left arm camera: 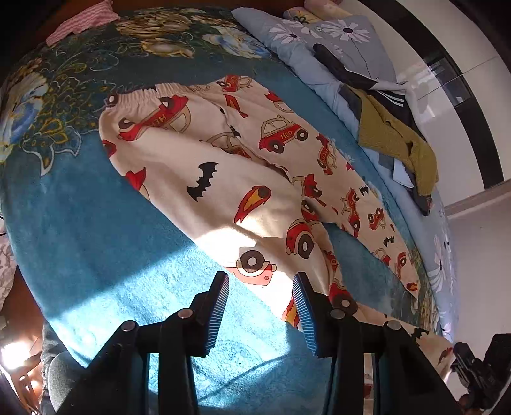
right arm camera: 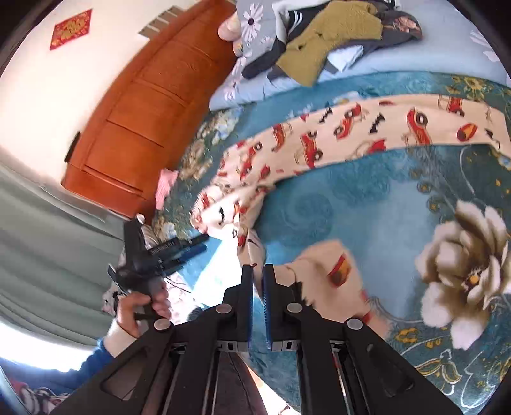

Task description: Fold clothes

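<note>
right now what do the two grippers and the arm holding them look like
Both grippers are black angular linkage frames with round silver pivot pins. The left gripper and right gripper carry flat fingers faced with ribbed blue pads. In the right wrist view the left gripper shows a black pistol-style handle, gripped by a hand with a pale cuff under a blue sleeve. No cables are visible.

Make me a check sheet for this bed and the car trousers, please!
Surface: teal flowered blanket covering the bed.
Job's things: car-print trousers spread out, legs apart; one hem lifted.
Clutter: heap of clothes with a mustard top, on the grey daisy quilt; pink cloth at the bed's edge.
Grippers: left tool open, above one trouser leg; right tool shut on the trousers' hem.
Cables: nothing seen.
Surroundings: wooden headboard, red wall decoration, curtain.
</note>
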The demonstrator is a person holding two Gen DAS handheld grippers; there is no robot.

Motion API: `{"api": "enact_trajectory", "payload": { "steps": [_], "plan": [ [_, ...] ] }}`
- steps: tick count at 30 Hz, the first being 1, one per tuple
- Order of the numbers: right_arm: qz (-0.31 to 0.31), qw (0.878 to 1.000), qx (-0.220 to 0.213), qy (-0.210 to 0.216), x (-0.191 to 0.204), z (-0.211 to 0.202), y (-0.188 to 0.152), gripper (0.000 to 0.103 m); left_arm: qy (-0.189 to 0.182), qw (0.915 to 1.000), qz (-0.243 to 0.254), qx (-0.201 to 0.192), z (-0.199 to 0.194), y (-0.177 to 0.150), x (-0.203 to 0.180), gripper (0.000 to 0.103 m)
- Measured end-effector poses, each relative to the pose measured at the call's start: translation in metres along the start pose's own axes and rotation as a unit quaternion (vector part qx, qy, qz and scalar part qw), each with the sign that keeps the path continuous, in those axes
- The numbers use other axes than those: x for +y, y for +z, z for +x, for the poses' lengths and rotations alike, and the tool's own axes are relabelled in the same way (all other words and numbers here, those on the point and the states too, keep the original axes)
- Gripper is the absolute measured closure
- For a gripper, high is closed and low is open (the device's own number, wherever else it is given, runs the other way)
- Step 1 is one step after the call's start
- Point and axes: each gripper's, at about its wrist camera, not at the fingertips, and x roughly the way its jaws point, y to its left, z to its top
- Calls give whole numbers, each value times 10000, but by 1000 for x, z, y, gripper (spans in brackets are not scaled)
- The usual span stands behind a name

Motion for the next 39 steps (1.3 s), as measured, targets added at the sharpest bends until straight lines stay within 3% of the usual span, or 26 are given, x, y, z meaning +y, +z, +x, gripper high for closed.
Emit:
{"api": "enact_trajectory", "payload": {
  "steps": [3,6,11,13,15,16,18,20,23,26,28,29,30,32,34,37,38,39],
  "plan": [
    [-266,9925,-97,-1190,-26,6,39,98,-19,10000,-7,76,3,-3,0,56],
    [38,9733,270,-2280,-68,38,57,98,42,9999,76,85,2,-5,-1,56],
    [-180,9769,399,-2092,-55,47,25,97,46,9999,-103,31,0,-2,8,54],
    [-523,9789,599,-1883,-32,52,-4,89,49,9999,-93,80,3,-3,8,54],
    [-819,9785,895,-1668,-12,64,-40,54,52,9999,-25,145,7,-6,4,54],
    [-970,9762,1114,-1586,-5,74,-58,49,52,9998,9,184,9,-8,2,54],
    [-1438,9641,1526,-1627,6,95,-92,48,54,9996,90,265,11,-11,-3,54],
    [-1879,9465,1759,-1948,10,116,-118,48,107,9993,186,309,10,-14,-7,54],
    [-1904,9334,1914,-2361,5,138,-132,48,179,9992,258,238,3,-15,-9,54],
    [-1723,9380,1850,-2372,3,139,-131,48,162,9996,207,141,-4,-13,-8,54],
    [-1687,9402,1825,-2331,1,136,-129,68,167,9996,207,97,-8,-13,-8,54],
    [-1648,9413,1847,-2297,-1,134,-128,83,168,9996,219,85,-9,-13,-9,54],
    [-1514,9477,1874,-2095,-3,131,-125,90,169,9996,232,79,-10,-14,-9,54],
    [-1053,9671,1863,-1378,-7,118,-116,93,189,9995,243,64,-12,-15,-9,54],
    [-469,9856,1581,-369,-6,94,-100,93,216,9995,227,59,-13,-17,-7,54],
    [37,9923,518,1122,-4,29,-68,93,231,9996,169,55,-14,-16,-5,54],
    [190,9911,107,1311,-10,7,-56,93,236,9996,170,47,-15,-16,-5,54],
    [340,9918,-281,1198,-20,-12,-45,93,235,9996,173,46,-15,-16,-5,54]
  ]
}}
